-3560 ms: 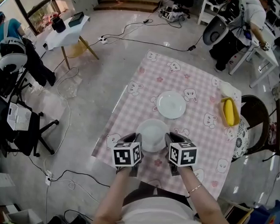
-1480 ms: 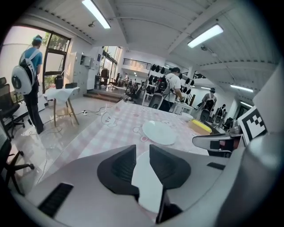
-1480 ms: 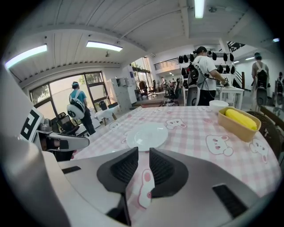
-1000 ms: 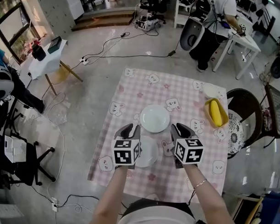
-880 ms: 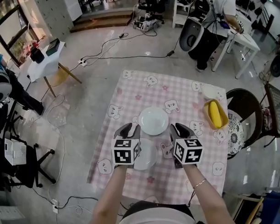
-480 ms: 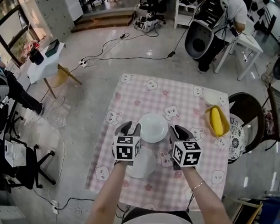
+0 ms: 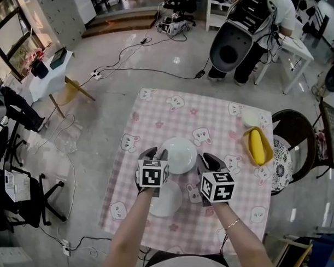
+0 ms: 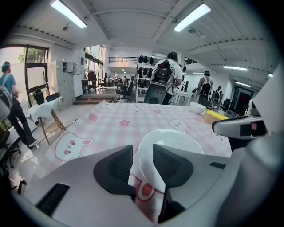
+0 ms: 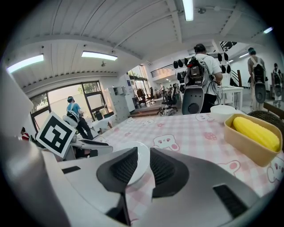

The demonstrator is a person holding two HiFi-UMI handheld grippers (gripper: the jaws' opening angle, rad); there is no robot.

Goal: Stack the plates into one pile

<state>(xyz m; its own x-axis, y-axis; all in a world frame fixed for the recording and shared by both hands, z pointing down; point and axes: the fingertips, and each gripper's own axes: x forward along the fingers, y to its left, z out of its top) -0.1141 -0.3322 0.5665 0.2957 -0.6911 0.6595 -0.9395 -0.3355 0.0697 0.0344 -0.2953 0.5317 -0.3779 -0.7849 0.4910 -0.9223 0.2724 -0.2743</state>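
A pink-and-white checked tablecloth printed with bunnies (image 7: 173,111) covers the table. At its right edge sits a yellow rectangular plastic container (image 7: 247,136) holding a long yellow item (image 7: 257,147), with a small white bowl (image 7: 250,117) just beyond it. A dark wicker chair (image 7: 290,124) stands beside that edge. Black cables (image 7: 153,69) trail over the glossy floor beyond the tablecloth, and a small white side table (image 7: 48,79) stands well to its left.

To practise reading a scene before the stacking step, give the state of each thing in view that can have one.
Far round white plate: flat on pink checked cloth, unstacked.
Near round white plate: flat, bare, unstacked.
Left gripper: jaws apart, just opened wider; far plate's rim in the gap, ungripped.
Right gripper: jaws apart; far plate's rim in gap, ungripped.
Yellow rectangular tray: holds a long yellow item.
Small white bowl: upright.
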